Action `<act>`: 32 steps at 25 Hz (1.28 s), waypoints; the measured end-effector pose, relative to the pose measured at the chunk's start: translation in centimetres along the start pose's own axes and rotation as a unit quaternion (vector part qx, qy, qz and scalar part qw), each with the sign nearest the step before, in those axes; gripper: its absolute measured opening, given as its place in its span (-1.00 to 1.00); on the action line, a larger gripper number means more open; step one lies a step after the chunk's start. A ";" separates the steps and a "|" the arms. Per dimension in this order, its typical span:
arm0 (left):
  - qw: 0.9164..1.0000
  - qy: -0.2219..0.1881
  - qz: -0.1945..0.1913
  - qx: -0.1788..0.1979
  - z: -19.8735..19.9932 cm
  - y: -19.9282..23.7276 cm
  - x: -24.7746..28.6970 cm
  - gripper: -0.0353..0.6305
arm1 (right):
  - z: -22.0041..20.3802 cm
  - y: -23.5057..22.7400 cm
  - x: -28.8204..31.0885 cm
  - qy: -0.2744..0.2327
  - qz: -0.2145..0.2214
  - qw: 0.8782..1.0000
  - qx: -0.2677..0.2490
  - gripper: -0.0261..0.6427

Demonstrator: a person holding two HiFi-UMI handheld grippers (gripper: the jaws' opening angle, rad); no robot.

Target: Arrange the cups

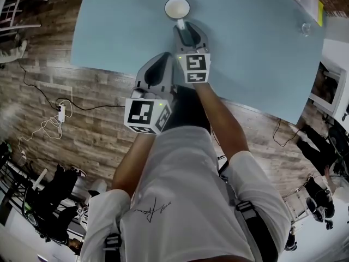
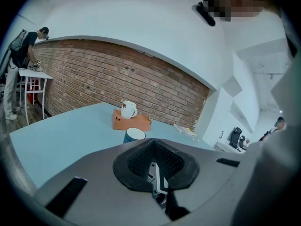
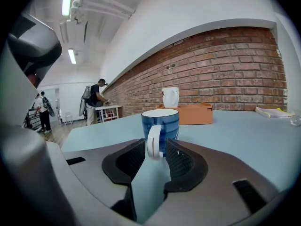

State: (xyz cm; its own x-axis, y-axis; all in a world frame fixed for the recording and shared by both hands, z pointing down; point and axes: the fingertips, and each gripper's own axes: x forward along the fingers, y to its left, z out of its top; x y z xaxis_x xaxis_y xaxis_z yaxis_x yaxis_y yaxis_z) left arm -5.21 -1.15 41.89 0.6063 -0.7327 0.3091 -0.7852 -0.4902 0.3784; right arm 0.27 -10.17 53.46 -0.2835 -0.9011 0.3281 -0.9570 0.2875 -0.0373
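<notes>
Round glossy blue mug [image 3: 162,122] on smooth pale-blue tabletop [image 3: 244,132]

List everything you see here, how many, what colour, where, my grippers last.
Table: one, light blue, under everything.
Blue mug: one, blue with white inside, on the table.
Orange box: one, orange, further back on the table.
White mug: one, white, on the orange box.
Booklet: one, yellow, far table corner.
Brick wall: one, red-brown, behind the table.
Left gripper: one, grey, jaws together, empty.
Right gripper: one, grey, jaws apart either side of the blue mug's handle.
</notes>
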 end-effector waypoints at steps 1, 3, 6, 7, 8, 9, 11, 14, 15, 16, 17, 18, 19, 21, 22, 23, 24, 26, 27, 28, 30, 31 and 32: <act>1.000 0.001 0.003 -0.001 -0.1 0.2 0.0 -0.87 | 0.0 0.0 0.2 0.000 0.000 1.000 -0.001 -0.58; 1.000 0.003 0.008 -0.004 -0.2 0.6 -0.1 -0.87 | 0.1 0.0 0.4 -0.001 -0.001 1.000 -0.004 -0.58; 1.000 0.005 0.015 -0.010 -0.3 1.4 -0.1 -0.87 | 0.4 0.0 0.8 -0.003 -0.007 1.000 -0.015 -0.58; 1.000 0.005 0.018 -0.012 -0.2 1.6 0.0 -0.87 | 0.5 -0.1 0.9 -0.003 -0.009 1.000 -0.015 -0.58; 1.000 0.004 0.020 -0.013 -0.2 1.8 0.0 -0.87 | 0.5 -0.1 0.9 -0.003 -0.011 1.000 -0.013 -0.58; 1.000 0.003 0.023 -0.014 -0.1 1.9 0.0 -0.87 | 0.5 -0.2 0.9 -0.003 -0.013 1.000 -0.011 -0.59; 1.000 0.001 0.026 -0.015 -0.1 2.1 0.1 -0.87 | 0.4 -0.3 1.0 -0.003 -0.014 1.000 -0.008 -0.59; 0.999 -0.001 0.030 -0.015 -0.1 2.4 0.0 -0.87 | 0.3 -0.2 1.0 -0.002 -0.012 1.000 -0.006 -0.70; 0.999 -0.001 0.031 -0.015 -0.1 2.5 -0.1 -0.87 | 0.3 -0.1 1.0 -0.002 -0.011 1.000 -0.007 -0.70; 0.999 -0.001 0.032 -0.016 -0.1 2.6 -0.1 -0.87 | 0.3 0.0 1.0 -0.002 -0.010 1.000 -0.007 -0.70; 0.999 -0.001 0.032 -0.016 -0.2 2.6 -0.1 -0.87 | 0.3 0.0 1.0 -0.001 -0.008 1.000 -0.009 -0.70; 0.999 -0.001 0.033 -0.016 -0.2 2.7 0.0 -0.87 | 0.3 -0.1 1.1 -0.001 -0.008 1.000 -0.010 -0.71; 0.999 0.000 0.033 -0.017 -0.3 2.7 0.0 -0.87 | 0.3 -0.1 1.1 -0.001 -0.008 1.000 -0.012 -0.71; 0.999 0.000 0.033 -0.018 -0.3 2.8 0.1 -0.87 | 0.4 -0.2 1.1 -0.002 -0.010 1.000 -0.013 -0.72; 0.999 0.000 0.033 -0.018 -0.2 2.9 0.0 -0.87 | 0.5 -0.3 1.0 -0.003 -0.011 1.000 -0.013 -0.72; 0.999 -0.001 0.033 -0.018 -0.2 2.9 -0.1 -0.87 | 0.6 -0.2 1.0 -0.003 -0.011 1.000 -0.013 -0.72; 0.999 -0.002 0.032 -0.019 -0.1 3.0 -0.2 -0.87 | 0.6 -0.2 0.9 -0.003 -0.011 1.000 -0.013 -0.72; 0.999 -0.004 0.032 -0.019 0.0 3.0 -0.2 -0.87 | 0.6 -0.2 0.9 -0.001 -0.009 1.000 -0.013 -0.73; 0.999 -0.005 0.032 -0.020 0.1 3.0 -0.2 -0.87 | 0.6 -0.2 0.8 0.000 -0.008 1.000 -0.013 -0.73; 0.999 -0.005 0.032 -0.020 0.1 2.9 -0.1 -0.87 | 0.6 -0.2 0.7 0.001 -0.007 1.000 -0.013 -0.73; 0.999 -0.006 0.032 -0.021 0.2 2.7 -0.2 -0.87 | 0.6 -0.3 0.5 0.002 -0.005 1.000 -0.015 -0.73; 0.999 -0.007 0.032 -0.021 0.3 2.6 -0.2 -0.87 | 0.7 -0.4 0.4 0.002 -0.004 1.000 -0.016 -0.73; 0.999 -0.007 0.031 -0.021 0.3 2.6 -0.2 -0.87 | 0.7 -0.5 0.3 0.002 -0.004 1.000 -0.016 -0.73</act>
State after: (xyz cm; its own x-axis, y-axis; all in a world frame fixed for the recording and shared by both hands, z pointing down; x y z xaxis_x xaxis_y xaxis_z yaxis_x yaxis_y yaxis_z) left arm -7.36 -2.44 42.58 0.5539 -0.7683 0.3209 -0.8157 -0.4234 0.3942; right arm 0.56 -10.82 52.96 -0.2758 -0.9017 0.3329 -0.9567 0.2910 -0.0043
